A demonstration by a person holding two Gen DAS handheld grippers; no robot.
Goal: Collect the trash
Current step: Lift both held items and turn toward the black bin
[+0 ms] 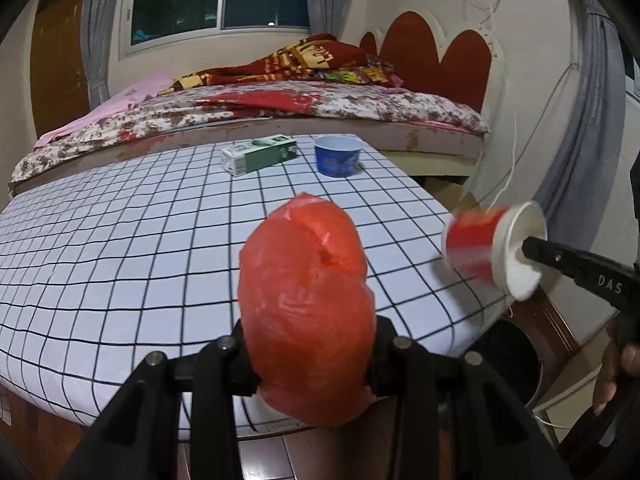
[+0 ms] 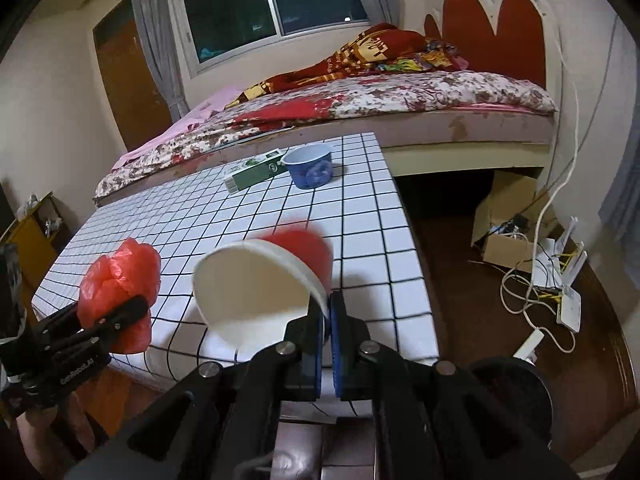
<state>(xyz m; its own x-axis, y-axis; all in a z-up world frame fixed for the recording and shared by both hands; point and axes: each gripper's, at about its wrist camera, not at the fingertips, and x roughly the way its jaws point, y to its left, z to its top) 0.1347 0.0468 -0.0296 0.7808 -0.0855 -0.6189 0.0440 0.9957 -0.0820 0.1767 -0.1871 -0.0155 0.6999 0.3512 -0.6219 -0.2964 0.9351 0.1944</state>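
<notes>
My left gripper (image 1: 312, 344) is shut on a crumpled red plastic bag (image 1: 308, 304), held above the near edge of the checked table (image 1: 120, 248); the bag also shows in the right wrist view (image 2: 120, 280). My right gripper (image 2: 327, 312) is shut on the rim of a red-and-white paper cup (image 2: 260, 284), tipped on its side over the table's right front corner. In the left wrist view the cup (image 1: 492, 248) hangs off the table's right edge, above a black bin (image 1: 504, 356). A green carton (image 1: 260, 156) and a blue bowl (image 1: 338, 156) sit at the table's far end.
A bed (image 1: 280, 104) with floral sheets and a red headboard stands behind the table. The black bin (image 2: 508, 384) stands on the floor right of the table. A cardboard box (image 2: 508, 228), white routers (image 2: 568, 304) and cables lie on the floor at right.
</notes>
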